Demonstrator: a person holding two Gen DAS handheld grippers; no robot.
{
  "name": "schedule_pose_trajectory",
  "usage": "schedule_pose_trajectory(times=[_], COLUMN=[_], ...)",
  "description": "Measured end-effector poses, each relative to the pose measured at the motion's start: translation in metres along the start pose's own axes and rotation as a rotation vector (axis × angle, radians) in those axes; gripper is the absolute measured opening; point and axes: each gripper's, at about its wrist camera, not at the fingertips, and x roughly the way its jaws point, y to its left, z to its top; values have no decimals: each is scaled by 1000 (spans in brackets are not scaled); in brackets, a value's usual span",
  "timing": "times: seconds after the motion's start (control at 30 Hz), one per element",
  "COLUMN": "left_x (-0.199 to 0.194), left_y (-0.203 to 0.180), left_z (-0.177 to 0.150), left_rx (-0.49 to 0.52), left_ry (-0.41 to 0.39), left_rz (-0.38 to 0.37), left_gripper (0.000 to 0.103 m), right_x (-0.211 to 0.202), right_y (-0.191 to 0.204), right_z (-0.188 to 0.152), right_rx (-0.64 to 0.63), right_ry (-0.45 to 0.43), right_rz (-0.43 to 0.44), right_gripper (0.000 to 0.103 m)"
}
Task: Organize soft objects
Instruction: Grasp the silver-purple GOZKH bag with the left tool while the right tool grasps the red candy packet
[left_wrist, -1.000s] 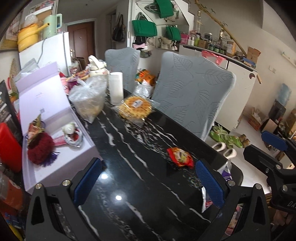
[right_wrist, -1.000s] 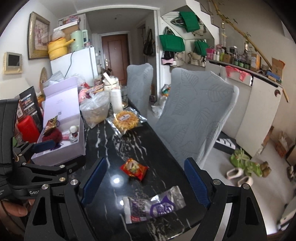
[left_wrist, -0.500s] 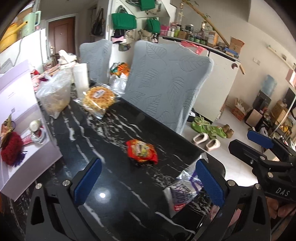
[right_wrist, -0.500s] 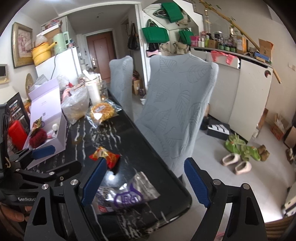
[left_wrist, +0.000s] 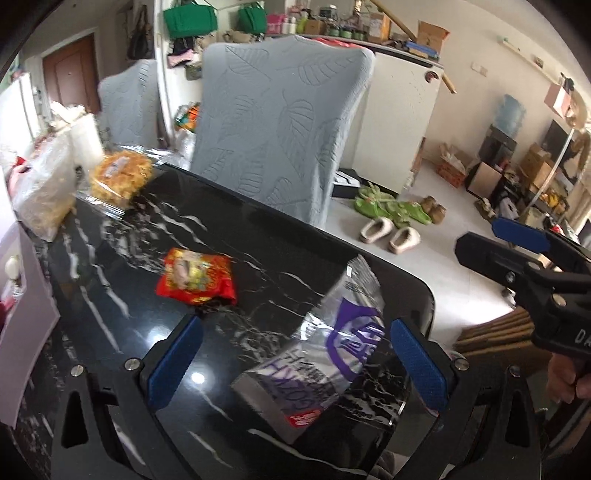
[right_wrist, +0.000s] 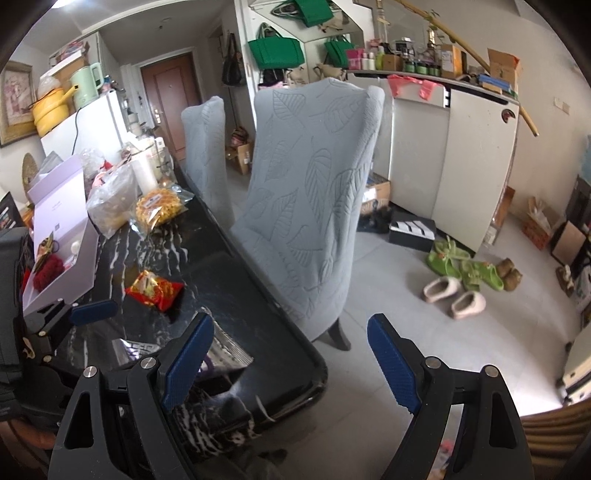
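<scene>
A silver and purple snack bag (left_wrist: 328, 354) lies on the black marble table (left_wrist: 258, 236) near its end, between the open fingers of my left gripper (left_wrist: 291, 362), which is just above it and holds nothing. A red snack packet (left_wrist: 195, 277) lies beyond it; it also shows in the right wrist view (right_wrist: 155, 290). My right gripper (right_wrist: 291, 358) is open and empty, off the table's end corner over the floor. The silver bag (right_wrist: 221, 354) shows partly behind its left finger.
A bag of yellow snacks (left_wrist: 120, 177), a clear bag (left_wrist: 40, 195) and a lilac box (right_wrist: 59, 236) stand farther along the table. Two grey-covered chairs (left_wrist: 273, 129) stand along its right side. Slippers (right_wrist: 454, 295) lie on the floor.
Both grippers have swung right toward the table's end. My left gripper now frames the silver bag; my right gripper has moved off the table edge over the floor.
</scene>
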Motion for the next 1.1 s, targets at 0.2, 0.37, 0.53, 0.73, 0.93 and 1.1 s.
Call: schedule_pose_trajectory(times=[0.2,0.37,0.53,0.73,0.93,1.1], left_x=[22,34,32,22,-7,-33], left_y=[-10,-10,-10,4,38,71], left_z=[-4,-7,-12,-19,-42,-61], left_rx=[50,18,21,-19,-90,-187], left_ry=[54,116,105,89,105,109], left_rz=[22,-15,-12,-24,46,104], left_gripper=[103,91,66,46,46,46], right_x=[7,15,22,23,29,39], right_y=[-10,-13,-11,-1,23,54], right_z=[0,4,8,14,18,17], right_rx=[14,25,24,5,-43,-117], right_ry=[20,38,50,41,42,60], right_rz=[-10,-20,-6,20,75,130], right_gripper=[86,86,86,86,86,86])
